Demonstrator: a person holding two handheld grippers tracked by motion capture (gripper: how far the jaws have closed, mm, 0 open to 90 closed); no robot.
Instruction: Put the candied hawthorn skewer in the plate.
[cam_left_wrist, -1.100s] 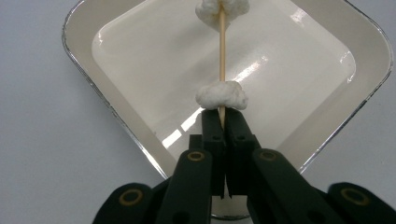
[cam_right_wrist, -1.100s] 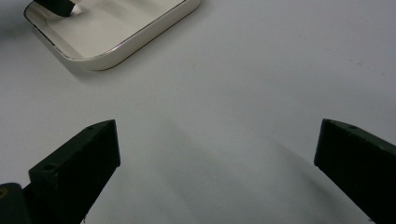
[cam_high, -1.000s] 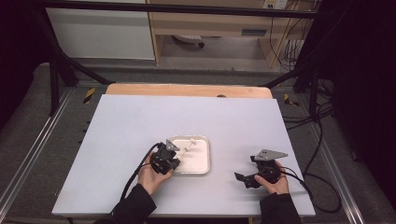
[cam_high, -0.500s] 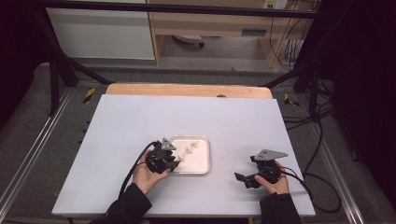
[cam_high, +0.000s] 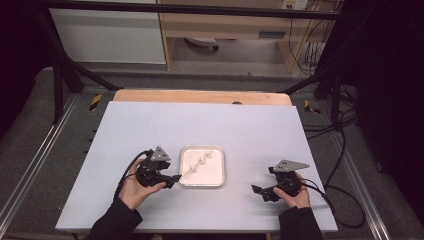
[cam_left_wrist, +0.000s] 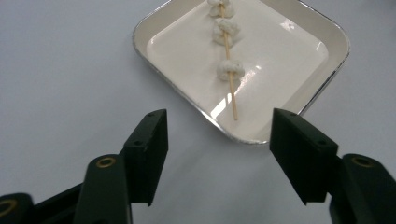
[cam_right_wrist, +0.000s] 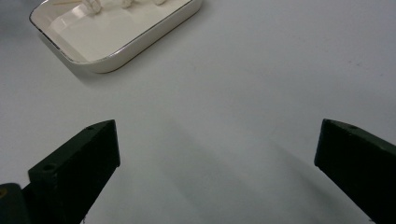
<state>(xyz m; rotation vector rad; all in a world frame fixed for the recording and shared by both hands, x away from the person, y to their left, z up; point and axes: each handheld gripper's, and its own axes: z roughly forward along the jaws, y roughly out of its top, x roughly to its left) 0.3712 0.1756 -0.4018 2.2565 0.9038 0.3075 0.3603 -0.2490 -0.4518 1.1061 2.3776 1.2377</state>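
Observation:
A wooden skewer (cam_left_wrist: 229, 70) threaded with three white lumps lies loose in a shallow white square tray (cam_left_wrist: 327, 42) at the table's middle. My left gripper (cam_left_wrist: 218, 130) sits just off the tray's left edge (cam_high: 181, 167). Its jaws have just been opening and stand apart, with nothing between them; the skewer's bare end points toward the gap. In the high view the skewer (cam_high: 200, 164) runs diagonally across the tray, and the left gripper (cam_high: 175, 180) is held by a hand near it. My right gripper (cam_high: 260, 191) rests open on the table to the tray's right, jaws wide over bare tabletop (cam_right_wrist: 217, 140).
The pale table (cam_high: 150, 125) has a wooden strip (cam_high: 200, 96) along its far edge. Cables (cam_high: 330, 197) trail from the right gripper off the table's right side. Metal frame rails (cam_high: 30, 165) run along both sides. The tray's corner (cam_right_wrist: 116, 51) shows in the right gripper view.
The left gripper has let go of the skewer, opened its jaws and drawn back leftward off the tray. The skewer now lies in the tray. The right gripper has not moved.

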